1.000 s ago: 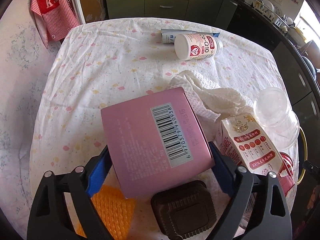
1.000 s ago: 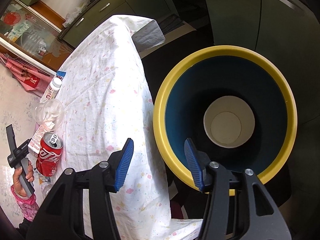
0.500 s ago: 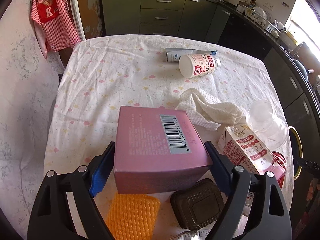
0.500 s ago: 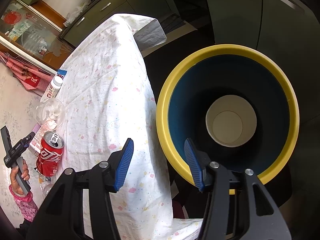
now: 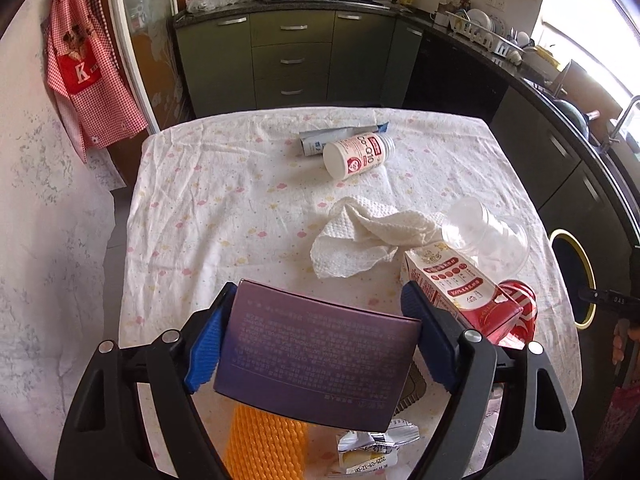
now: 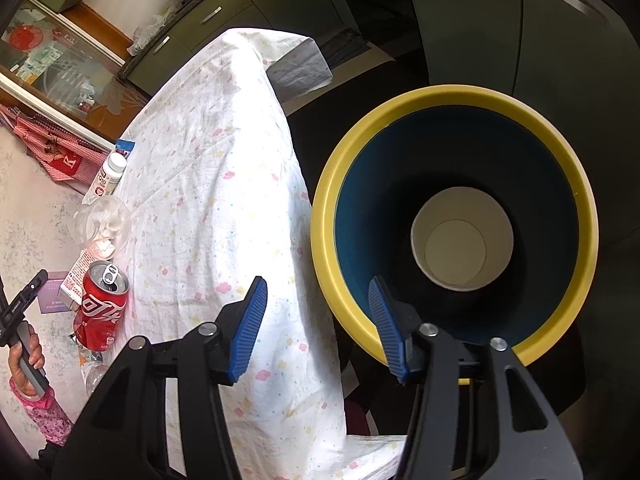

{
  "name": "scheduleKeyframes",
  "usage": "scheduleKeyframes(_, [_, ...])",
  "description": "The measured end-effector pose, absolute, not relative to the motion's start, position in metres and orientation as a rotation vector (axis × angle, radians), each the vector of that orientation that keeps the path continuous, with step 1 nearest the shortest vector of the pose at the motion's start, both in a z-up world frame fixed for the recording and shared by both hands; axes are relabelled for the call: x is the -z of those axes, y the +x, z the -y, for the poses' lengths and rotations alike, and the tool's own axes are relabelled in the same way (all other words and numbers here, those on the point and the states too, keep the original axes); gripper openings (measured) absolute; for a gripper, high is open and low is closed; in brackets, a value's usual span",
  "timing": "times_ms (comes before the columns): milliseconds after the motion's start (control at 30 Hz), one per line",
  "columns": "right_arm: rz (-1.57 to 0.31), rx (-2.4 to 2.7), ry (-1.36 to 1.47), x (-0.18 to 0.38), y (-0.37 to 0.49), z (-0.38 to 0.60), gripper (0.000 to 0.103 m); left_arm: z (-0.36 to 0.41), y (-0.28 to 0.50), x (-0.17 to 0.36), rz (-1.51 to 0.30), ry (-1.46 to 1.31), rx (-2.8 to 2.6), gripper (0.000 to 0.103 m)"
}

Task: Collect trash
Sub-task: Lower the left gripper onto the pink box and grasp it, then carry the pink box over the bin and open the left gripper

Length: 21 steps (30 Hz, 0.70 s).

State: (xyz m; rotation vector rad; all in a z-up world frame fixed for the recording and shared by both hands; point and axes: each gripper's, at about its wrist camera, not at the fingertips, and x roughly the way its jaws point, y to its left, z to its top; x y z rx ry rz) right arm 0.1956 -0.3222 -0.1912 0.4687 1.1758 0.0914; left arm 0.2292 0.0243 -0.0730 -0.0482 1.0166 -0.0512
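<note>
Left hand-held gripper (image 5: 316,344) clenching purple box (image 5: 316,364) across its long axis, jaws just closing in, box lifting clear of bench (image 5: 224,200). Yellow-rimmed bin (image 5: 576,276) lying right, beyond bench edge. Right hand-held gripper (image 6: 316,320) hanging released beside bin, nearer.

I see a matt cardboard box (image 5: 316,364) between ribbed blue plastic pads (image 5: 208,350). The tablecloth (image 5: 224,200) is creased printed cotton; the paper towel (image 5: 360,240) is embossed, crumpled. The cup (image 5: 488,232) is clear plastic, the can (image 6: 102,308) glossy metal, the bin (image 6: 332,216) smooth matt plastic, the wrapper (image 5: 376,440) shiny foil.
</note>
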Motion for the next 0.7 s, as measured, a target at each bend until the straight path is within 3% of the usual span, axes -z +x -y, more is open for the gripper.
scheduleKeyframes(300, [-1.189, -0.098, 0.467, 0.196, 0.194, 0.323, 0.051, -0.026, 0.242, 0.1, -1.114, -0.053, 0.073, 0.082])
scheduleKeyframes(467, [-1.193, -0.099, 0.471, 0.198, 0.195, 0.322, 0.051, -0.036, 0.245, 0.111, -1.192, -0.099, 0.081, 0.095])
scheduleKeyframes(567, [-1.201, -0.109, 0.467, 0.2, 0.197, 0.319, 0.051, -0.038, 0.24, 0.114, -1.193, -0.104, 0.084, 0.095])
scheduleKeyframes(633, [-1.204, -0.11, 0.464, 0.201, 0.198, 0.317, 0.051, -0.041, 0.237, 0.114, -1.175, -0.112, 0.093, 0.084])
scheduleKeyframes(700, [-1.205, -0.114, 0.462, 0.201, 0.199, 0.315, 0.051, -0.041, 0.235, 0.113, -1.162, -0.103, 0.097, 0.083])
